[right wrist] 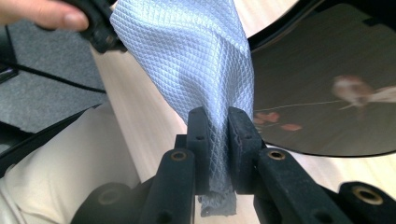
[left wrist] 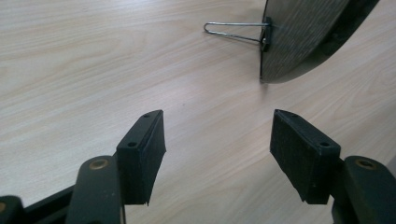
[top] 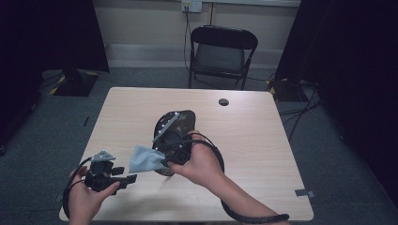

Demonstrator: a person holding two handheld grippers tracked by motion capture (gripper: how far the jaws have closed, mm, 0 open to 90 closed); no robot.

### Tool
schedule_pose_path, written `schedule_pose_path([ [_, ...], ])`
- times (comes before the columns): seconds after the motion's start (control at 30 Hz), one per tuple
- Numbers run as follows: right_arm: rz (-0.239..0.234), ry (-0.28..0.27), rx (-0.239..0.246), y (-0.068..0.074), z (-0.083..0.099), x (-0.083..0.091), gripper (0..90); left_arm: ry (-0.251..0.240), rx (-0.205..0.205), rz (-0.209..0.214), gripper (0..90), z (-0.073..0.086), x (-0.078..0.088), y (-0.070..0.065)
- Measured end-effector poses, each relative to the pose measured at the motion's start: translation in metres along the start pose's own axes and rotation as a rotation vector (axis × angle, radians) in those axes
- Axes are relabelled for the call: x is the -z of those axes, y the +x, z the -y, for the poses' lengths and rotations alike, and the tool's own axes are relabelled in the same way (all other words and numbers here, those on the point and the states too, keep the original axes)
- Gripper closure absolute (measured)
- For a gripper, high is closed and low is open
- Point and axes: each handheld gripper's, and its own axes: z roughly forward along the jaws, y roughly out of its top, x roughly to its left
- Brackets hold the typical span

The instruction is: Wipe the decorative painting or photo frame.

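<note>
Right gripper [right wrist: 217, 122] was clamped on the grey cloth [right wrist: 187, 51]; left gripper [left wrist: 217, 154] sat open and empty near the surface's [left wrist: 70, 70] near-left corner. That thin pinch could've let it slip onto the mirror [right wrist: 322, 79].

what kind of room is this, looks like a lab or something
Probably a recording or test room rather than a home: a bare wooden table stands on grey carpet, dark curtains hang at both sides, and a lone black folding chair faces a plain wall with a power socket.

A pale wood counter [top: 263, 140] stands on grey carpet [top: 338, 154] — dim light all round. Beyond it, a black folding chair [top: 222, 55] faces a light wall [top: 141, 21] with a socket [top: 191, 5] — dark curtains [top: 347, 51] hang at both sides.
</note>
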Motion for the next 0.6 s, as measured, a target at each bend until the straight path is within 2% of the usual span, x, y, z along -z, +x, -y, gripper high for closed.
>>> schedule_pose_path([
  [0.4,0.047,-0.047,-0.023,-0.016,-0.012,0.022,81.2,-0.003,-0.021,0.039,37.1,-0.003,-0.005,-0.014],
  [0.6,0.070,-0.068,-0.043,-0.023,-0.016,0.034,81.2,0.000,-0.037,0.045,36.5,-0.005,-0.006,-0.018],
])
